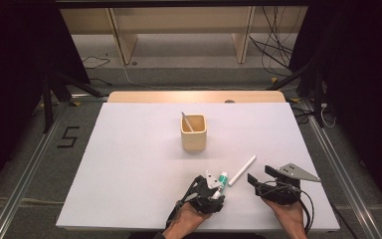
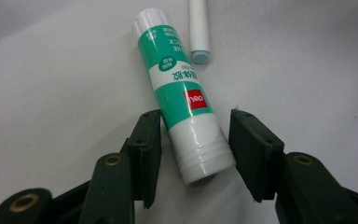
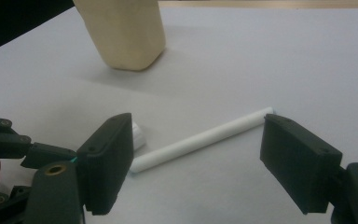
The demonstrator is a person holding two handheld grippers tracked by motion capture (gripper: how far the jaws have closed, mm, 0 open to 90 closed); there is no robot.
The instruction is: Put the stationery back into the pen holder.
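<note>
Container check: one pale wooden cup (image 1: 194, 132) stands upright at centre frame in the high view, on the white table (image 1: 129, 164). A slim grey-white stick (image 1: 187, 121) leans inside it against the upper-left corner of the rim. In the right gripper view the same cup (image 3: 123, 32) fills the upper left of the frame.

Left gripper (image 1: 214, 191), lower centre of the high view, is held in the person's left hand (image 1: 186, 219). Its jaws stand moderately open around the glue stick (image 1: 221, 182). In the left gripper view the glue stick (image 2: 182, 91) lies flat on the table with its white base end between the two jaws; a small gap shows on each side, and whether the left jaw touches it cannot be told.

Glue stick label: green and white, a red patch reading "deli", and further small print that is not legible.

White pen (image 1: 242, 170) lies on the table just right of the glue stick, slanting toward the upper right of the high view; its light blue tip (image 2: 200, 56) appears at top centre of the left gripper view.

Right gripper (image 1: 258, 178), lower right of the high view, has its jaws wide apart and holds nothing. In the right gripper view the pen (image 3: 203, 139) lies between the two jaws, its far end close to the right jaw.
</note>
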